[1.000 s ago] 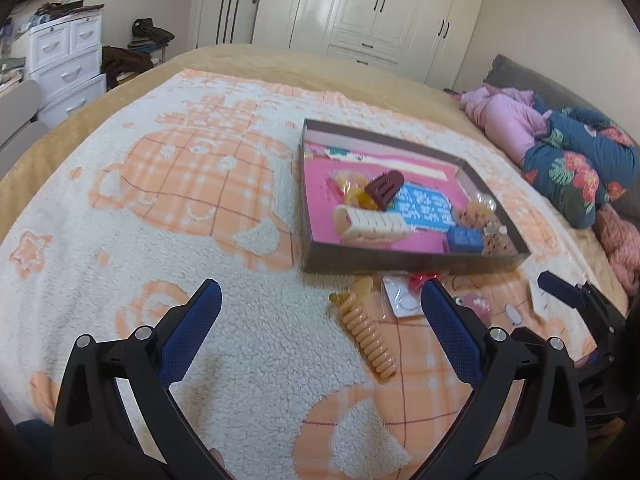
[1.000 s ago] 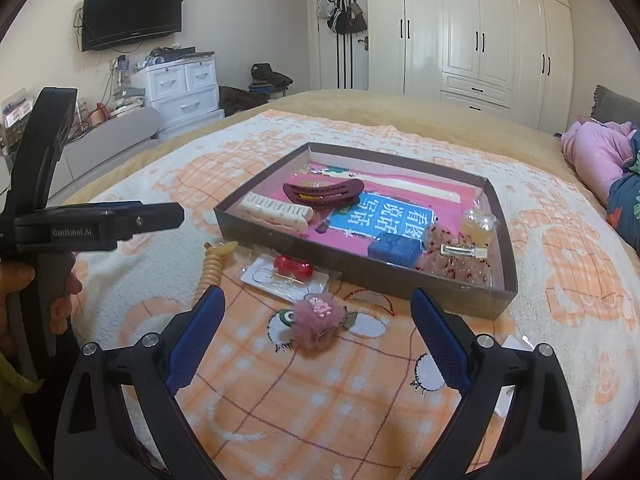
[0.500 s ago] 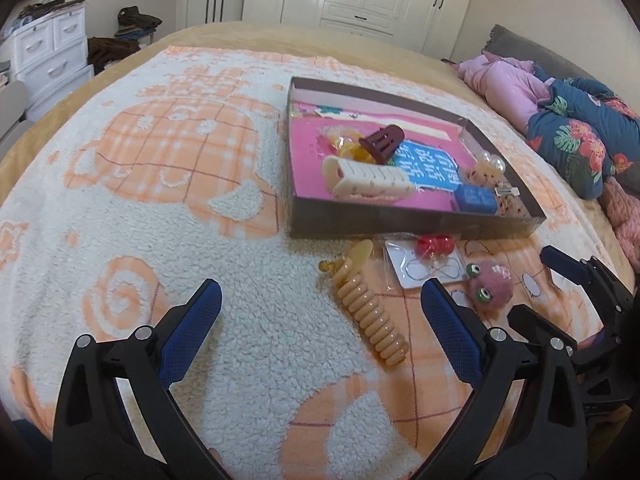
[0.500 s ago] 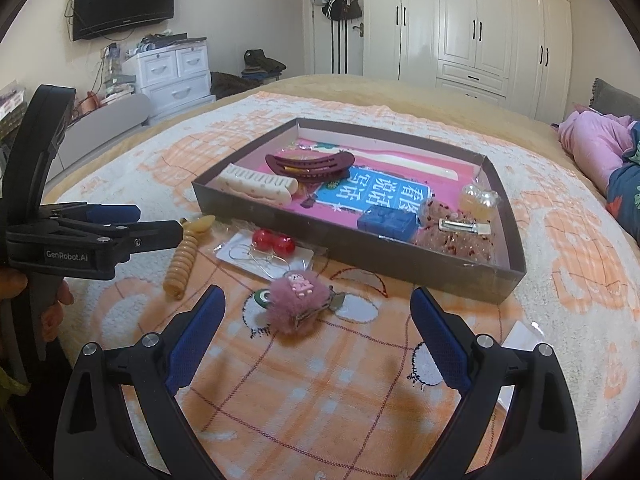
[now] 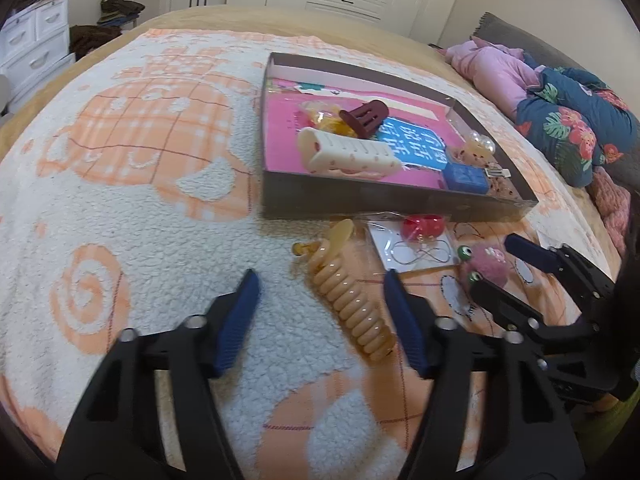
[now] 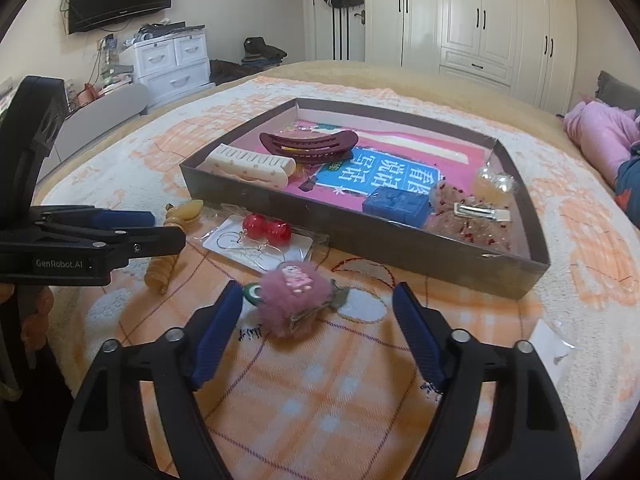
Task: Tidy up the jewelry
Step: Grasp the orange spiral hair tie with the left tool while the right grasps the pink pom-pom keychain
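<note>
An amber spiral hair clip (image 5: pixel 348 300) lies on the blanket between the fingers of my left gripper (image 5: pixel 320 280). Its jaws are closing, and the pads stand clear of the clip. A pink fuzzy hair clip (image 6: pixel 294 300) lies between the fingers of my right gripper (image 6: pixel 316 292), which is also closing without touching it. Between the two clips is a card with red bead earrings (image 6: pixel 266 228). Just behind stands the dark tray (image 6: pixel 360 240) with a cream clip (image 6: pixel 248 164), a maroon claw clip (image 6: pixel 308 144) and a small blue box (image 6: pixel 396 204). The left gripper (image 6: pixel 168 227) shows at the left of the right wrist view.
Everything sits on an orange-and-white fleece blanket (image 5: pixel 140 200) on a bed. Pink and floral bedding (image 5: pixel 560 120) is piled at the right. A small white card (image 6: pixel 552 344) lies by my right finger. White drawers (image 6: pixel 172 64) and a wardrobe stand beyond the bed.
Both grippers have come down toward the blanket and their jaws have narrowed. The spiral clip now sits between the left fingers and the pink fuzzy clip between the right ones.
</note>
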The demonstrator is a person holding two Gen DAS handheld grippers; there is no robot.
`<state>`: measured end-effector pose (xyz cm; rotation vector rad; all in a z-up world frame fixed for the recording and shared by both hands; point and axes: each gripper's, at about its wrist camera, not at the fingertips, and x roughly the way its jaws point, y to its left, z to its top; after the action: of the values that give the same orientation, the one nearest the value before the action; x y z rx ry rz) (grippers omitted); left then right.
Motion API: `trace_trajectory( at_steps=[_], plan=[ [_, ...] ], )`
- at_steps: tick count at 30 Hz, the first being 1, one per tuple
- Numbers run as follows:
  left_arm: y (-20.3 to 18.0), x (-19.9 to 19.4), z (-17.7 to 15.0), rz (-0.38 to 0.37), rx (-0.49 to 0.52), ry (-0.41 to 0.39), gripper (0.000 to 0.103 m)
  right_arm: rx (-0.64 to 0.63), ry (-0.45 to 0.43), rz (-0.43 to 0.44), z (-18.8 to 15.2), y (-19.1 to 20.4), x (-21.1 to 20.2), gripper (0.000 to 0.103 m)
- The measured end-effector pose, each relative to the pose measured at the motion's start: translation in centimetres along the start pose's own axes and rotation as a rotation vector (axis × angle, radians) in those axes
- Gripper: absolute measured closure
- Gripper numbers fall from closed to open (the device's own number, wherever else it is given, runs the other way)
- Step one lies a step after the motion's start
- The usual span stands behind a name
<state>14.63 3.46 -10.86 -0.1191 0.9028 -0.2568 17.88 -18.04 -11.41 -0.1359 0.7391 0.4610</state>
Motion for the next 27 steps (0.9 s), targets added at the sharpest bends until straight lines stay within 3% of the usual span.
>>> trace_trajectory(
  at_steps=[4,10,11,17,27],
  plan=[
    [-0.7,0.3,-0.2,-0.003,0.024,0.008,0.082,0.004,0.015,0.029,0.0,0.0,0.5,0.047],
    [-2.2,0.0,-0.4,0.008,0.081,-0.004,0.083,-0.002,0.003,0.031,-0.1,0.2,0.2,0.049],
    [-2.3,-0.1,-0.5,0.006,0.086,-0.007,0.083,0.003,0.001,0.033,-0.1,0.1,0.1,0.062],
    [-2.7,-1.3,-0.3,-0.017,0.089,-0.045,0.09,0.002,-0.027,0.037,0.1,-0.1,-1.0,0.071],
    [-3.2,-3.0,0.1,-0.045,0.085,-0.101,0.09,0.033,-0.052,0.023,0.3,-1.1,-2.4,0.077]
  ],
)
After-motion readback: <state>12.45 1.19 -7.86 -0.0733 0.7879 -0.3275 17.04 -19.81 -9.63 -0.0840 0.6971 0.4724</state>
